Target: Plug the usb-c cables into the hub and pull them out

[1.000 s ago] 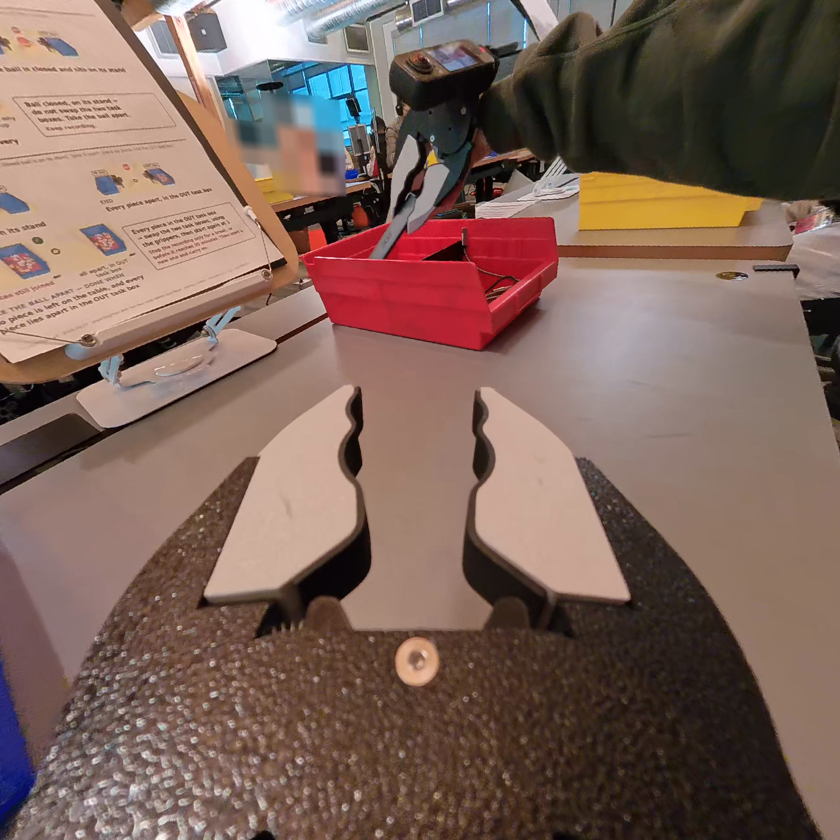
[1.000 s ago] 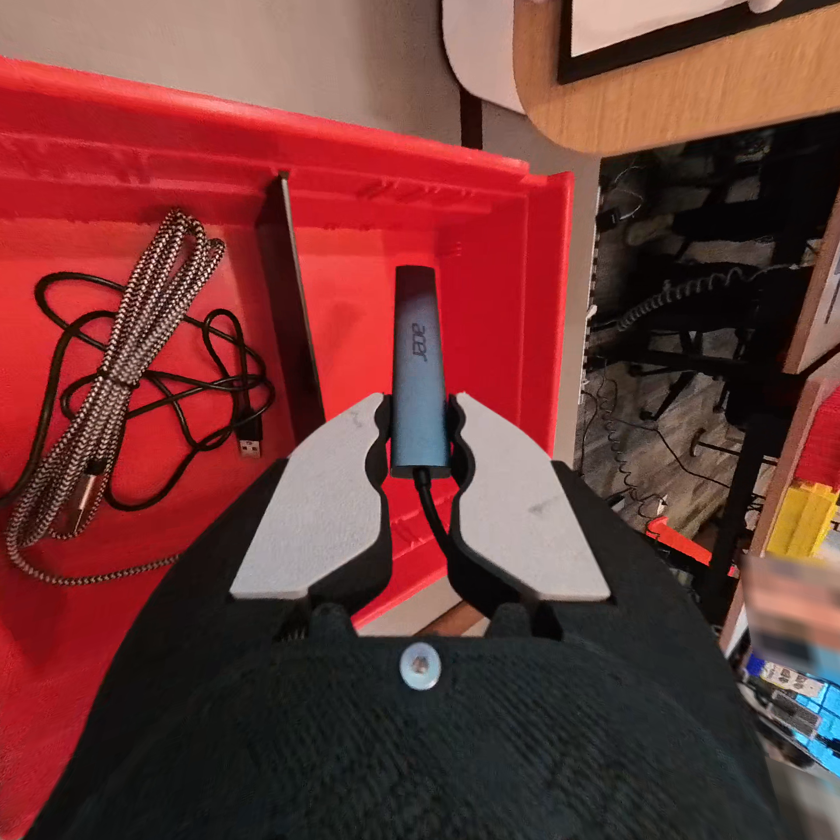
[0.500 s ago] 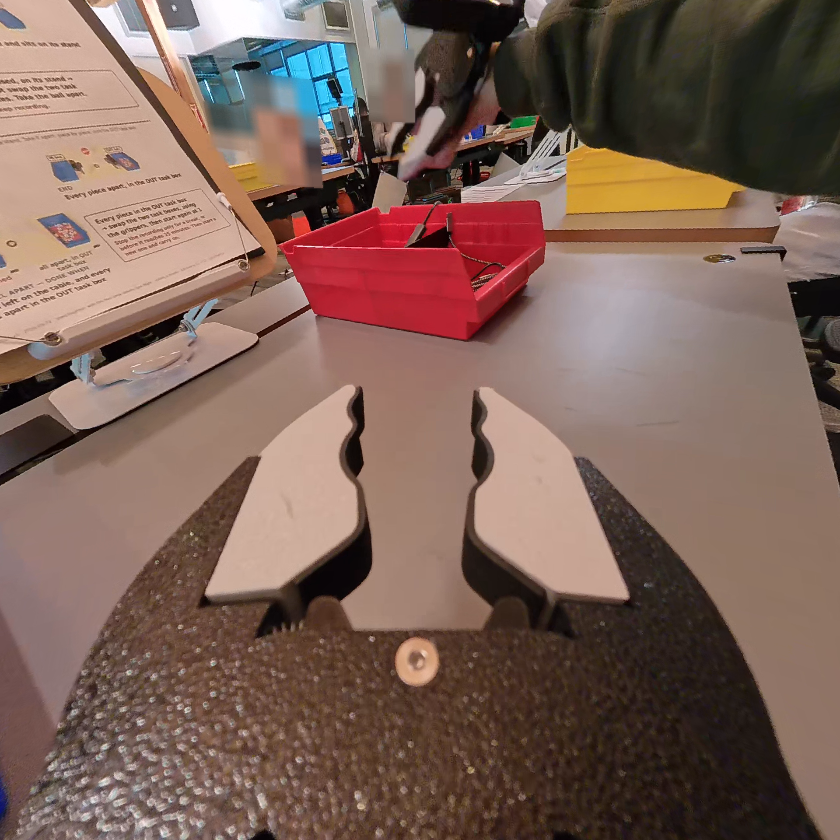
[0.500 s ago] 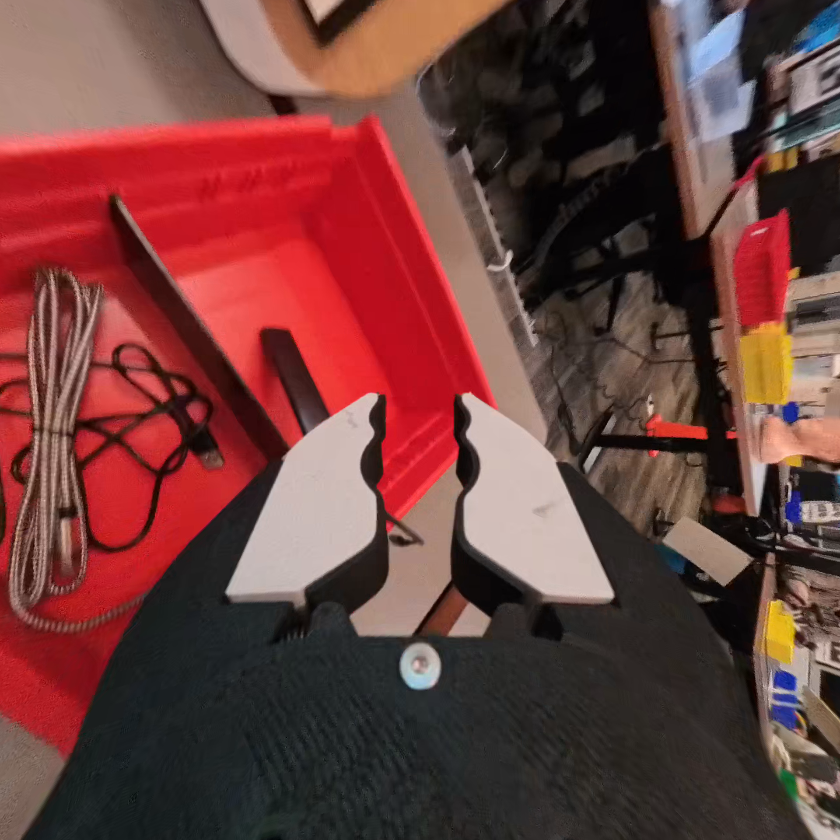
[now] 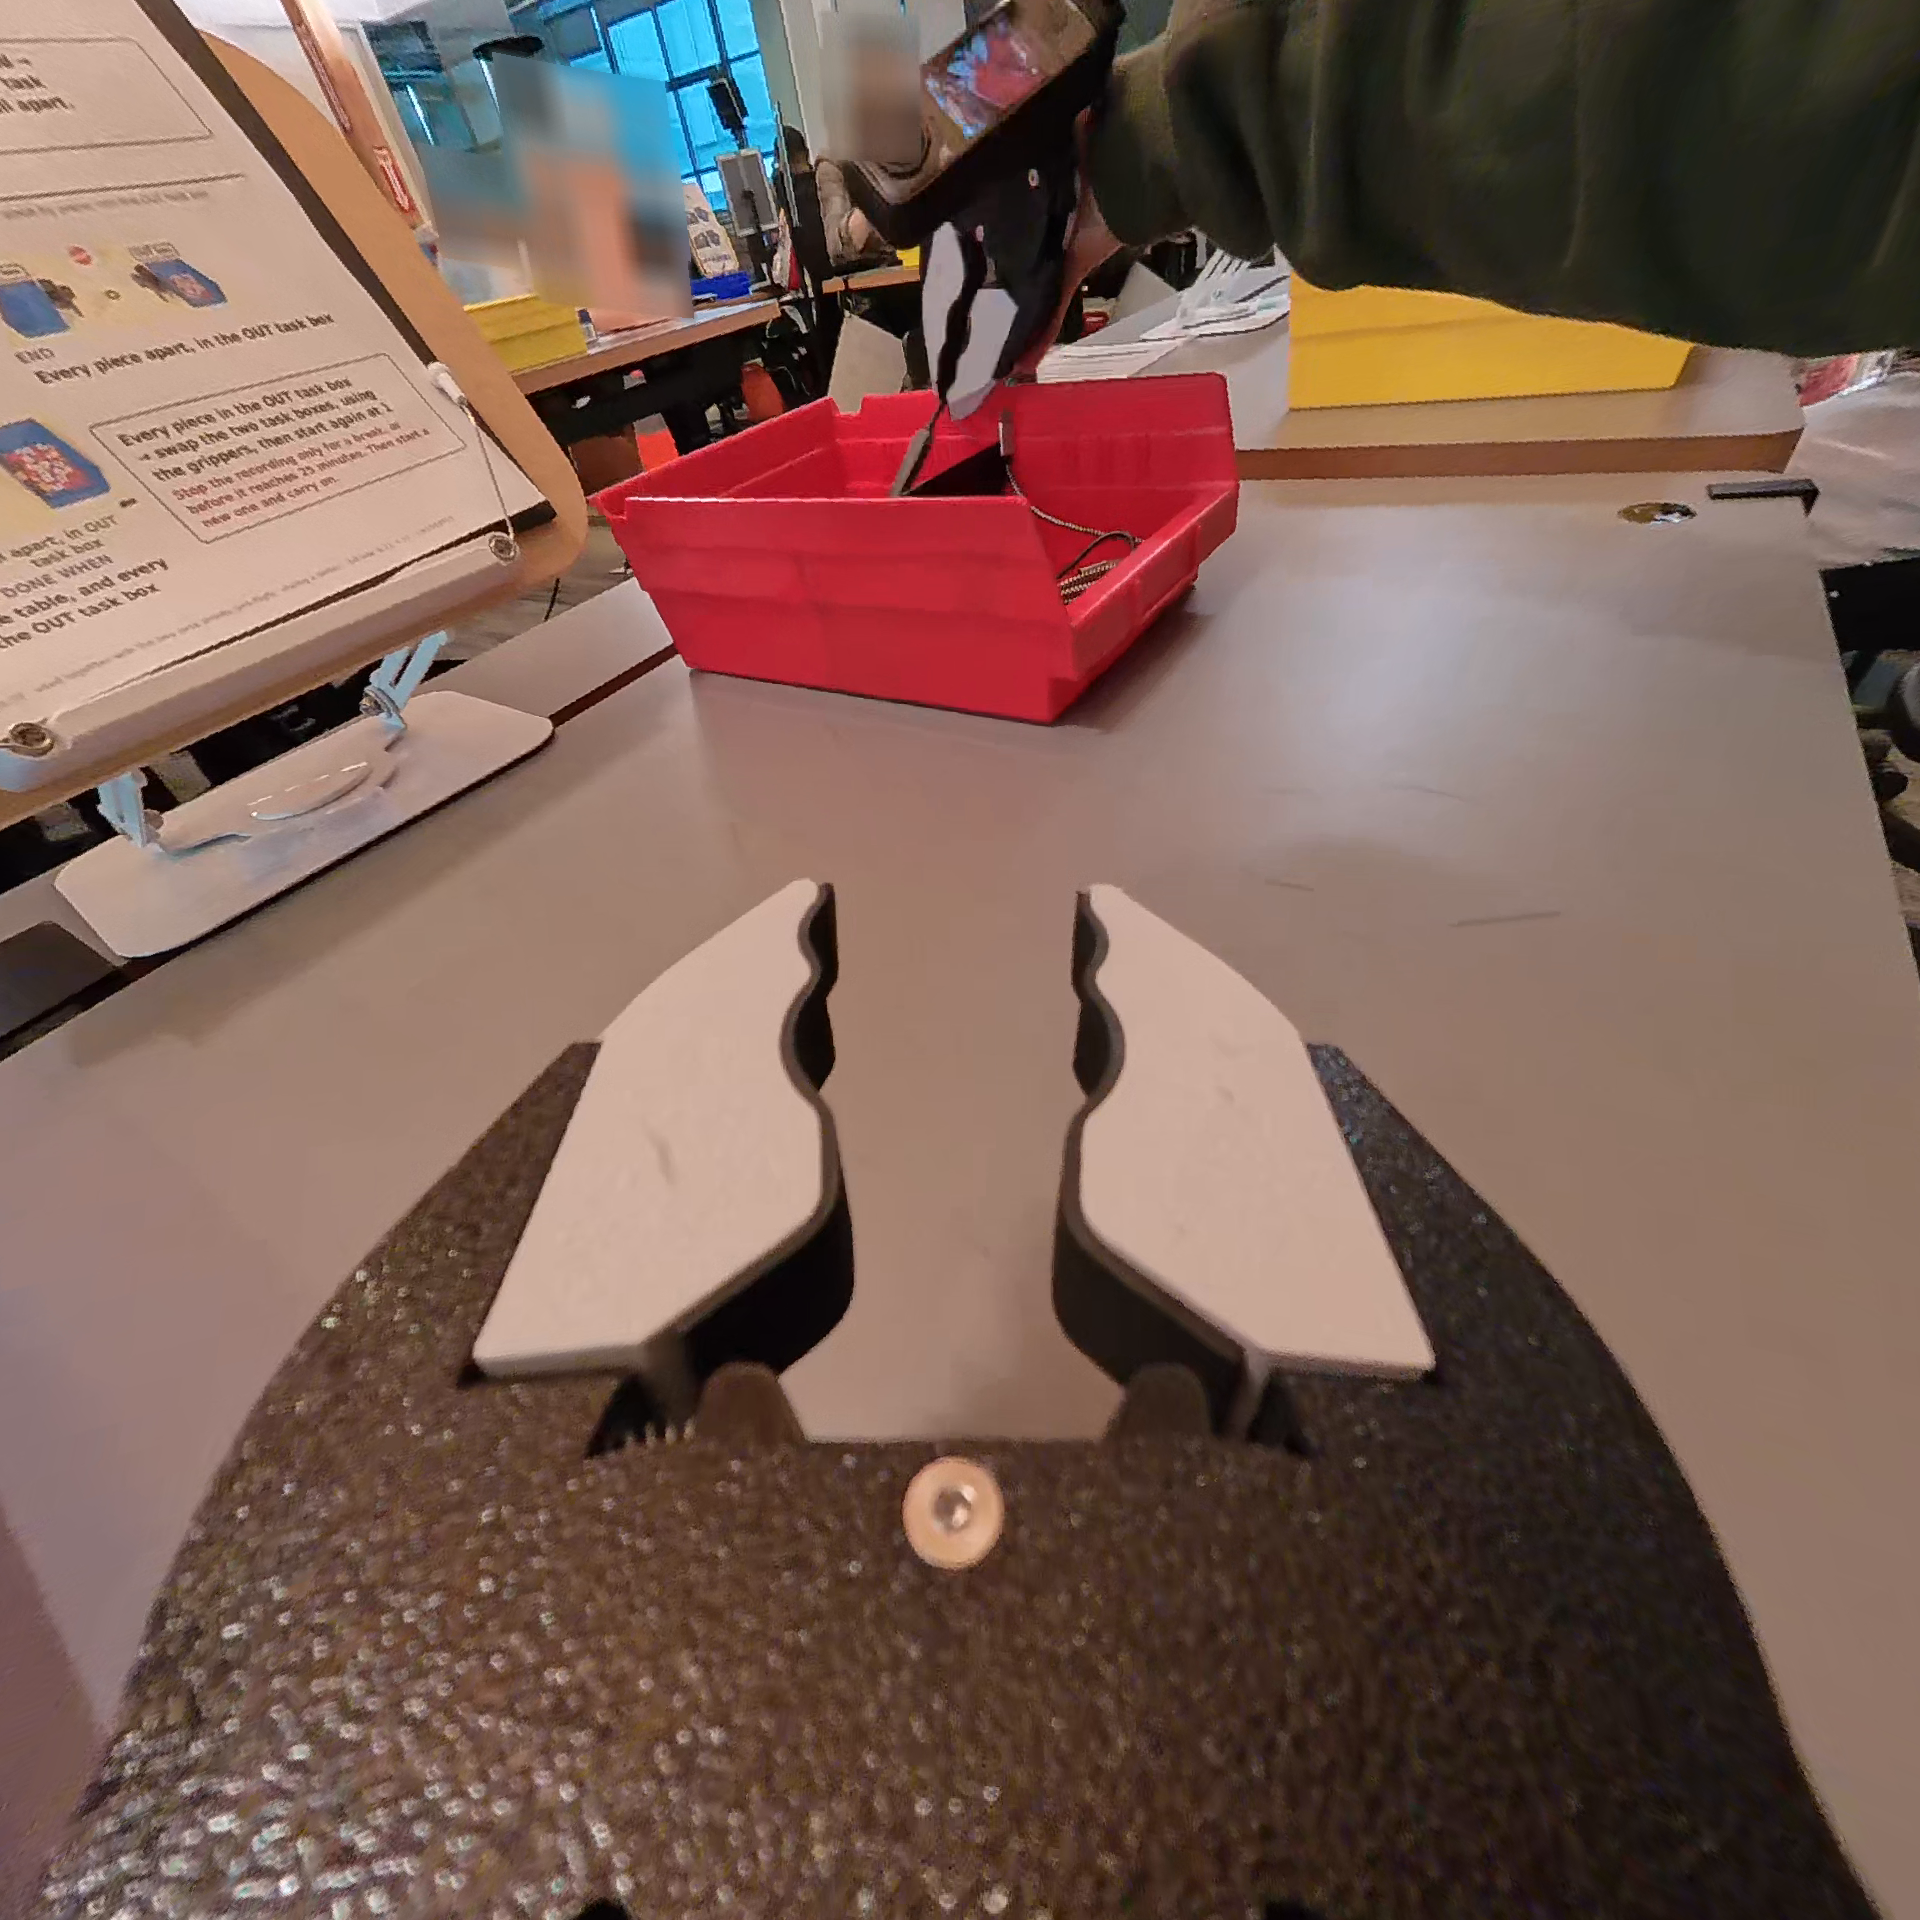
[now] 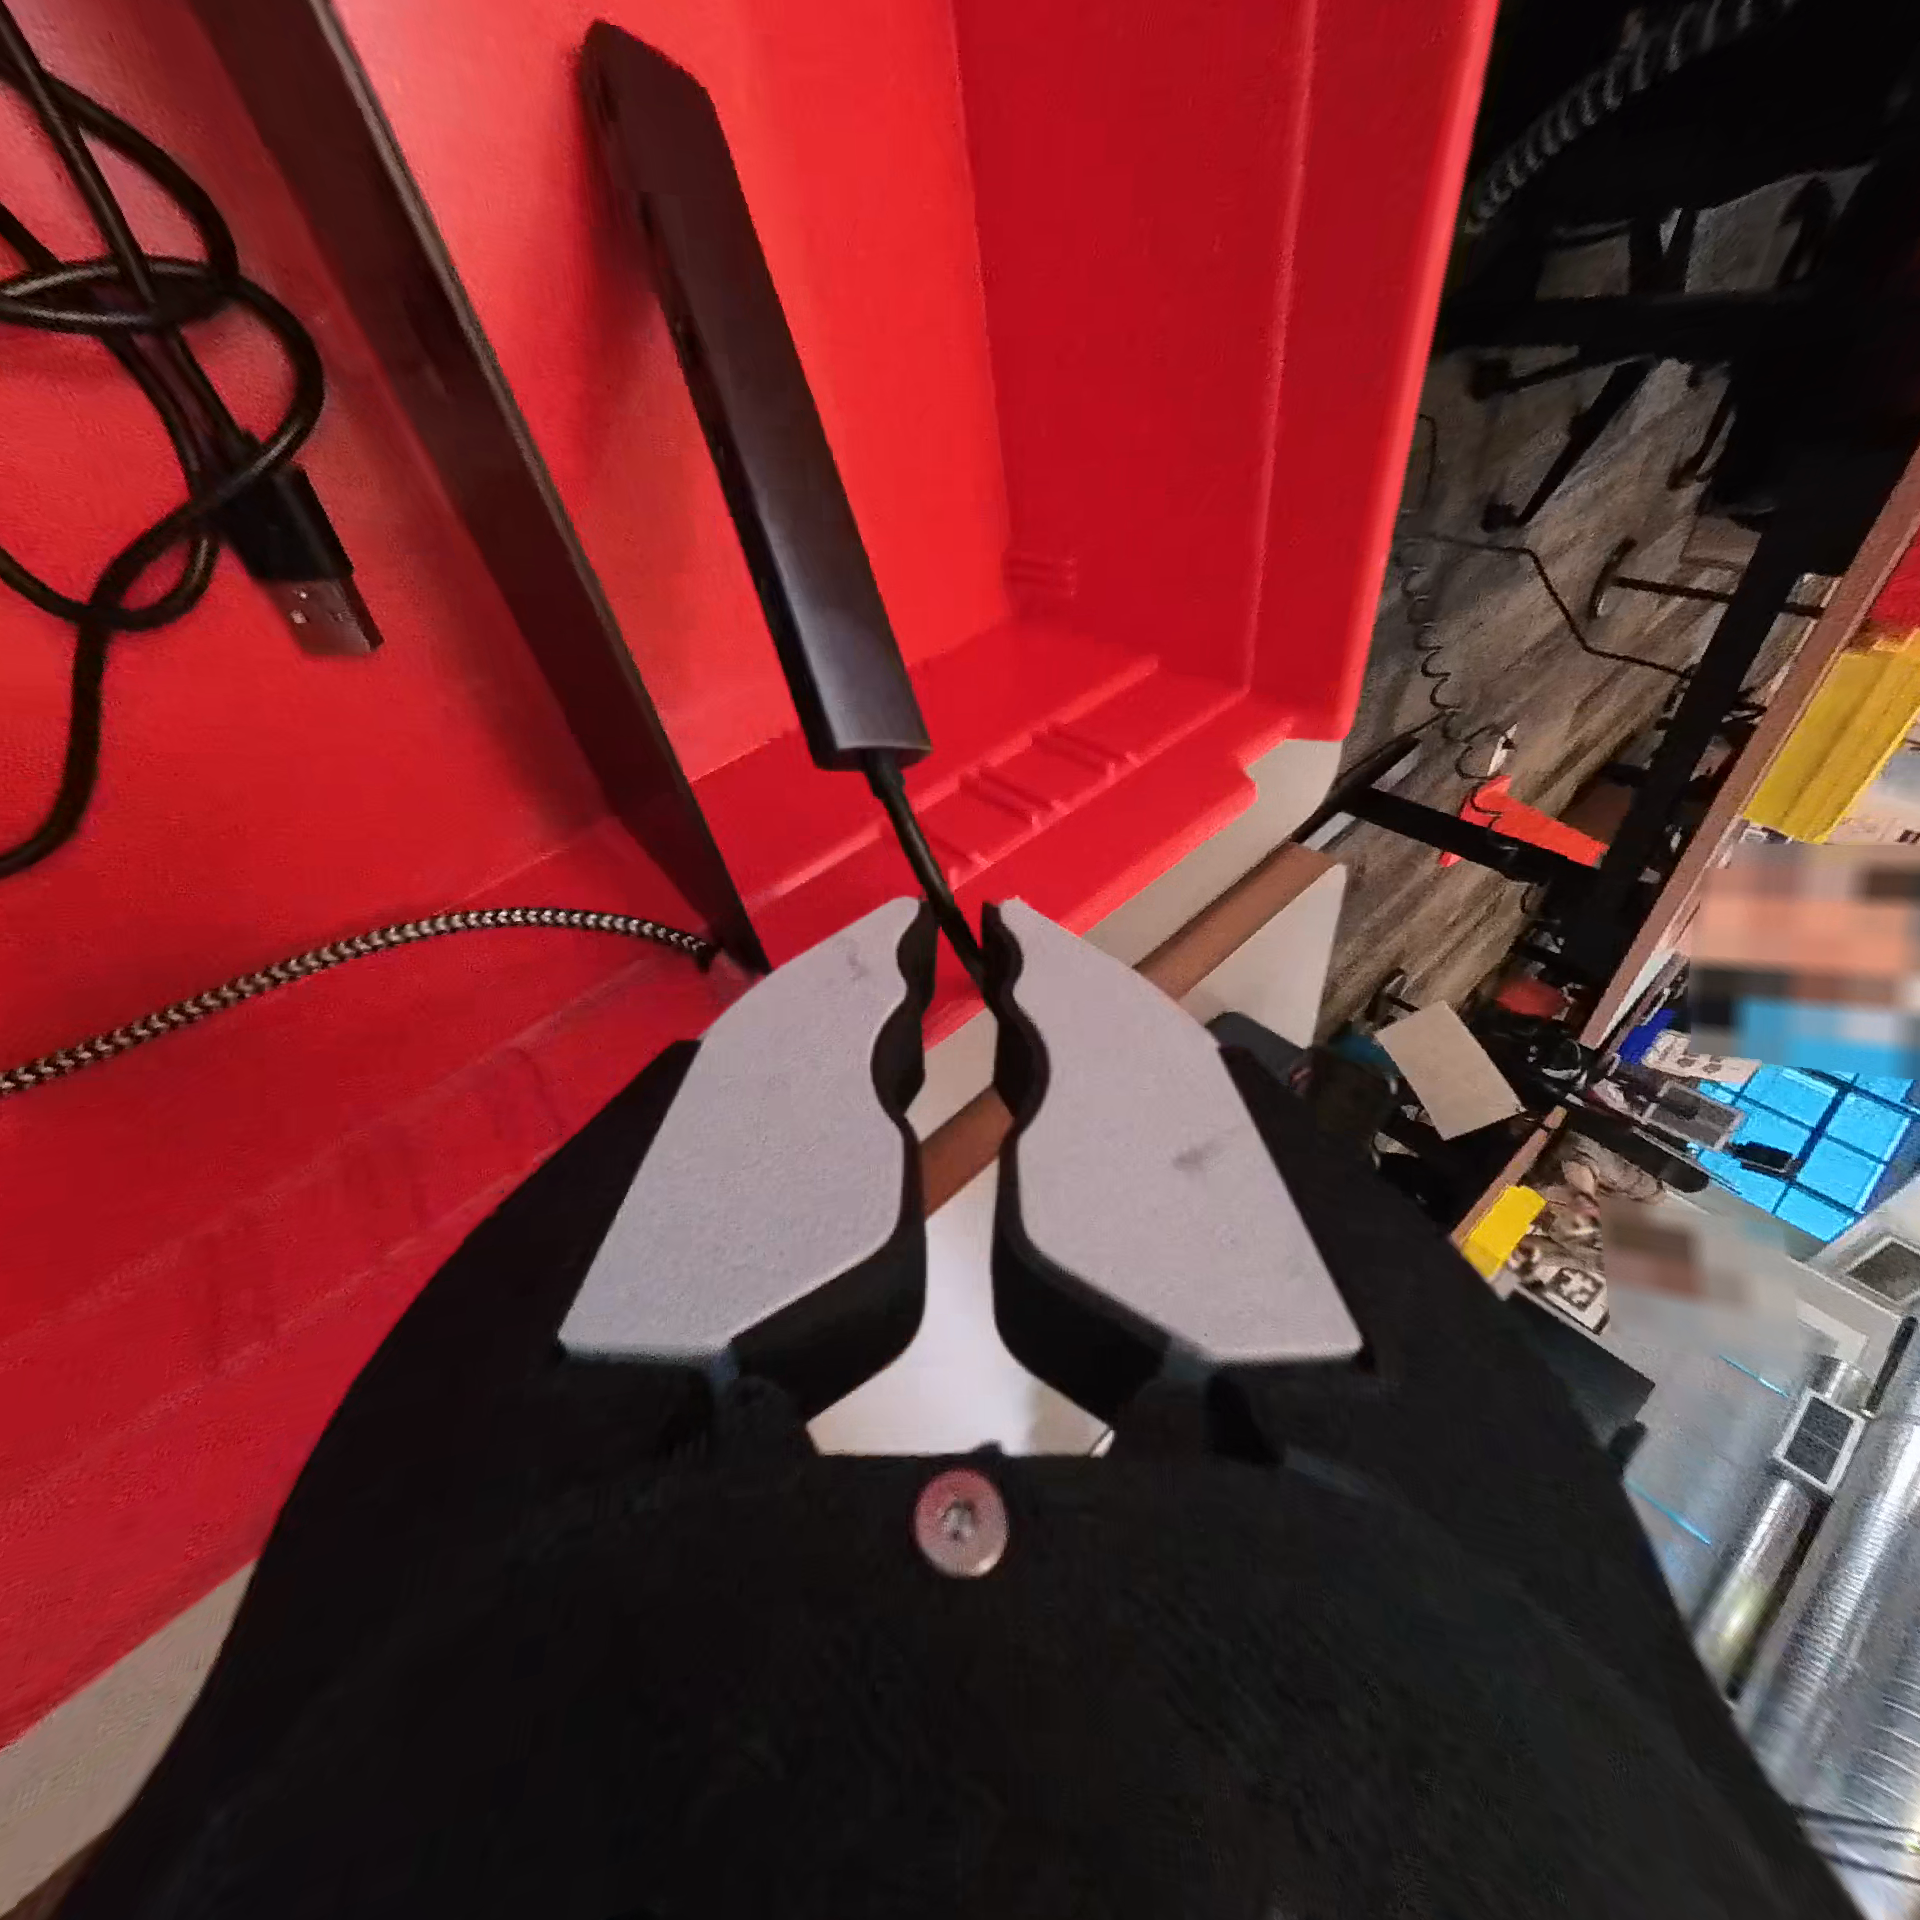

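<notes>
The dark grey hub (image 6: 758, 416) lies tilted in the right compartment of the red bin (image 6: 1143, 416). My right gripper (image 6: 954, 920) is shut on the hub's short black cable (image 6: 914, 842), just behind the hub body. In the left wrist view the right gripper (image 5: 971, 343) hangs over the red bin (image 5: 883, 613) with the hub (image 5: 914, 457) slanting down from it. A black cable (image 6: 312, 592) with a USB plug and a braided cable (image 6: 364, 945) lie in the bin's left compartment. My left gripper (image 5: 951, 914) is open and empty over the grey table (image 5: 1351, 831).
A black divider (image 6: 499, 499) splits the bin. An instruction board (image 5: 208, 364) on a white stand (image 5: 291, 810) stands at the table's left. A yellow bin (image 5: 1455, 353) sits on a bench behind. A person's green sleeve (image 5: 1507, 156) reaches in from the upper right. About 50 cm separates my left fingertips from my right.
The right gripper let go of the hub body, drew back, and is now shut on the hub's cable. The left gripper stayed open and shifted only slightly.
</notes>
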